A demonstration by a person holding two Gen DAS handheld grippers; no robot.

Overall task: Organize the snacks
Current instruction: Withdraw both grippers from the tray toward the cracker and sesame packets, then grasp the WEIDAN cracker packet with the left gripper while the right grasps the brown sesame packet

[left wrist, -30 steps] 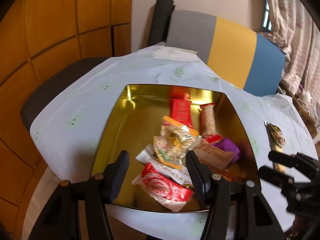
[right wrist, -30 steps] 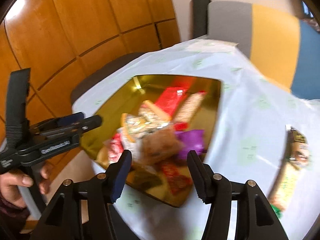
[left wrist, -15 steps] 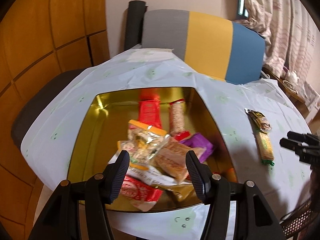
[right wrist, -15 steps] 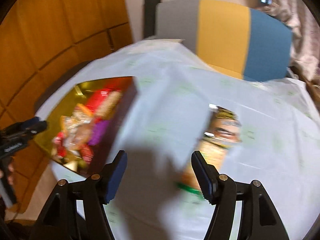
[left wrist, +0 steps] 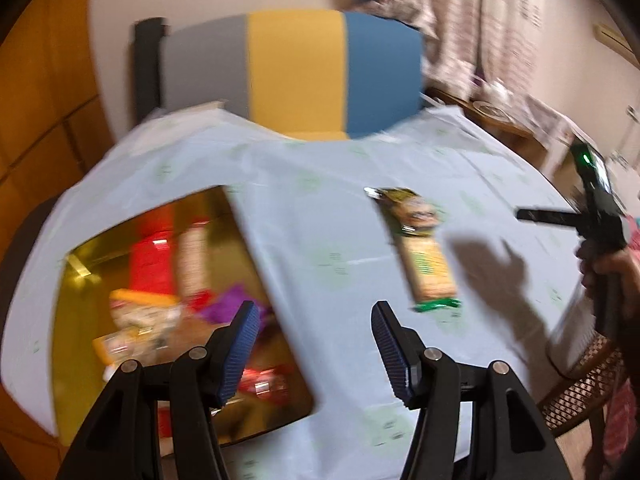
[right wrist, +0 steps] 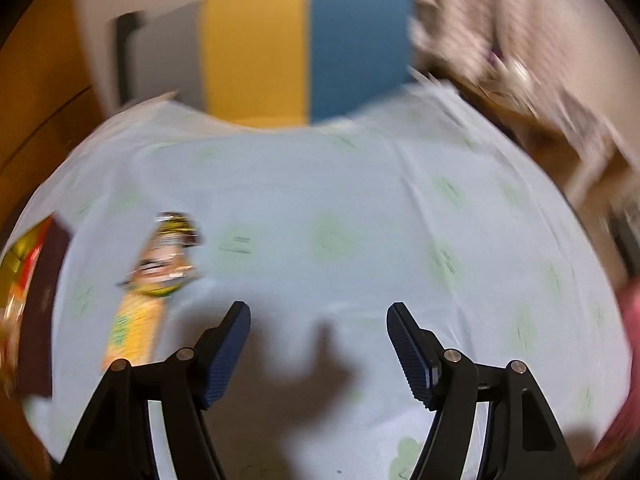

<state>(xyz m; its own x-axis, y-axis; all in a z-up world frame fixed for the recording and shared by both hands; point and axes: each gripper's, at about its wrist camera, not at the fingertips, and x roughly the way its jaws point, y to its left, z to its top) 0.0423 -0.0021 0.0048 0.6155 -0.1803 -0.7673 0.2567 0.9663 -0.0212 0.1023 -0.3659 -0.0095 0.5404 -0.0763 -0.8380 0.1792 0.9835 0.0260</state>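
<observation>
On the desk (left wrist: 304, 216), under its pale cloth, sits a gold tin (left wrist: 76, 320) with most of the snacks piled loosely inside: red, orange and purple wrappers, too blurred to tell apart further. That looks like the collecting place, which would explain why nearly everything is in there. One bar (left wrist: 420, 248) in a yellow and green wrapper lies alone on the cloth, well apart from the tin's right wall, so I take it for the straggler yet to go in.

The left gripper (left wrist: 312, 344) hangs over the tin's near right corner, spread, with nothing between its pads. From there the bar lies ahead and to the right, near but not touched.

The right gripper (right wrist: 318, 348) points down at bare cloth, its jaws opening and nothing between them; only its own shadow falls there. In its view the bar (right wrist: 148, 292) lies off to the left, beside the left finger (right wrist: 226, 354) but clear of it, with the tin's edge (right wrist: 38, 300) further left. Seen from the left wrist, the right gripper (left wrist: 568, 216) is held in a hand (left wrist: 608, 276) at the desk's right edge. Opening now suits a reach for the bar, I'd guess, but the gripper would have to come left first.
</observation>
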